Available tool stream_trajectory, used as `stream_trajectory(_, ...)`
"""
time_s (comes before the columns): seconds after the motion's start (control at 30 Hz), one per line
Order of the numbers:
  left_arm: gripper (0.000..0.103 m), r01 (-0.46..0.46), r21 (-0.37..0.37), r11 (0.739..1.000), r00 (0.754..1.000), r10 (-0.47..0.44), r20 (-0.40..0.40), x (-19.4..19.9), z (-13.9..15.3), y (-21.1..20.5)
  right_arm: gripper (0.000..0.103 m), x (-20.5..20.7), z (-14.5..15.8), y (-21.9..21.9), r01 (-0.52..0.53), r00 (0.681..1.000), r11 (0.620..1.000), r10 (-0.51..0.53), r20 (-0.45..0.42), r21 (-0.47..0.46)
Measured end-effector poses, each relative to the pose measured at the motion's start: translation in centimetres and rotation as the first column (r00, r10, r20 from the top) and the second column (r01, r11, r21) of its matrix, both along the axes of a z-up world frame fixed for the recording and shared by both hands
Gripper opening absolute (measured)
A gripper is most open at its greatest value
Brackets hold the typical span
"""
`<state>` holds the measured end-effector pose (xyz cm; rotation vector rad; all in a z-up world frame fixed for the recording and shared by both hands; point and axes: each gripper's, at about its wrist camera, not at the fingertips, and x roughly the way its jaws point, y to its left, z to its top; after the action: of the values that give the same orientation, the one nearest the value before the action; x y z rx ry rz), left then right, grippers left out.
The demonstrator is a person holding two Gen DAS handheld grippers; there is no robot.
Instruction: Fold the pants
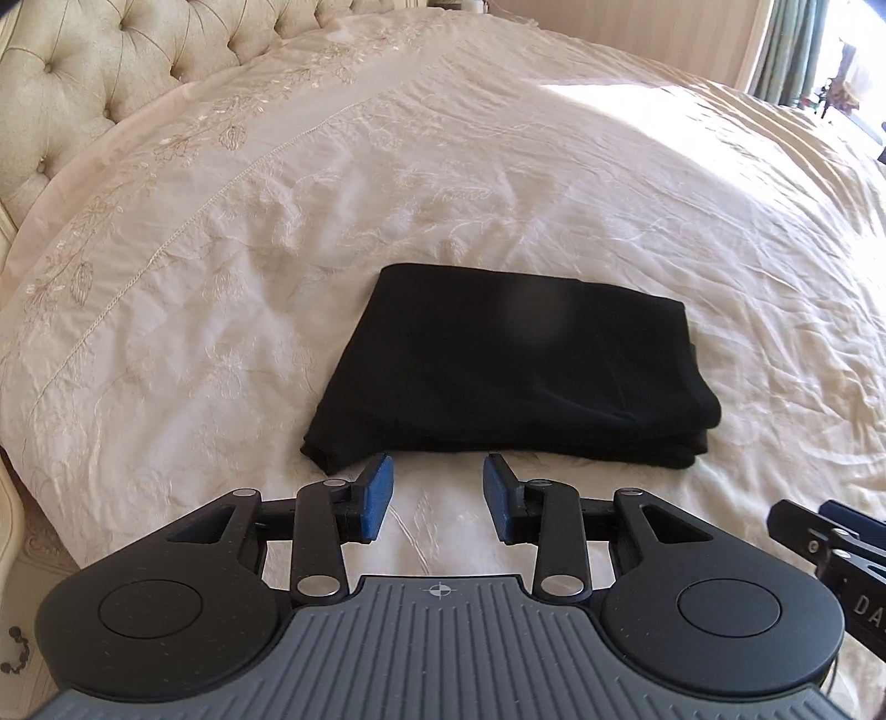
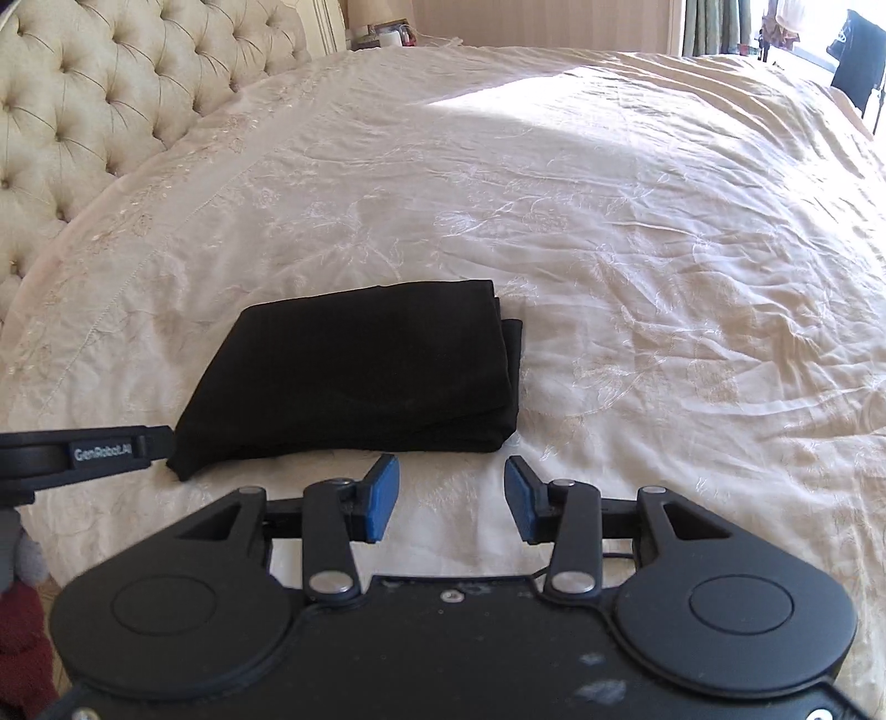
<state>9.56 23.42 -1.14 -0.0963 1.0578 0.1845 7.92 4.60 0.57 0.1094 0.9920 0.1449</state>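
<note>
Hovering just short of the folded black pants (image 1: 509, 365) on the bedspread (image 1: 609, 194) — left gripper (image 1: 437, 493) and right gripper (image 2: 451, 495) both spread, grasping nothing. Folding looking done, judging by the stacked layers — probably only calling for pulling clear or tidying the offset right-hand edge.

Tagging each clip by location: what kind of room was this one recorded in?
A bedroom, most likely in a home. A large bed with a cream embroidered bedspread fills the view, a tufted headboard stands behind it, and folded black pants lie on top. Curtains hang by a window.

One folded pair of black pants (image 1: 509, 365), one embroidered bedspread (image 1: 609, 183), one tufted headboard (image 2: 105, 83), two grippers: left gripper (image 1: 437, 495), right gripper (image 2: 451, 498)
</note>
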Motion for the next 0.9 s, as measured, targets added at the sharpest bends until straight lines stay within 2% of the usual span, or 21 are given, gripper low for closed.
stream_trajectory(0.1,0.035,-0.006,0.001,1.0,1.0,0.006,-0.009,-1.2,0.4,-0.9,0.044,-1.3,0.7,-0.3,-0.017,1.0,0.999,0.017,0.005,0.037)
stream_trajectory(0.37,0.035,0.017,0.073,0.997,1.0,-0.018,0.015,-3.9,1.9,-2.9,0.044,-3.5,2.0,-1.2,-0.005,1.0,0.999,0.004,0.029,0.037)
stream_trajectory(0.9,0.035,0.056,0.099,0.994,0.997,-0.061,0.053,-6.8,3.3,-4.8,0.045,-6.4,3.2,-1.5,-0.03,0.997,0.999,0.027,0.069,0.044)
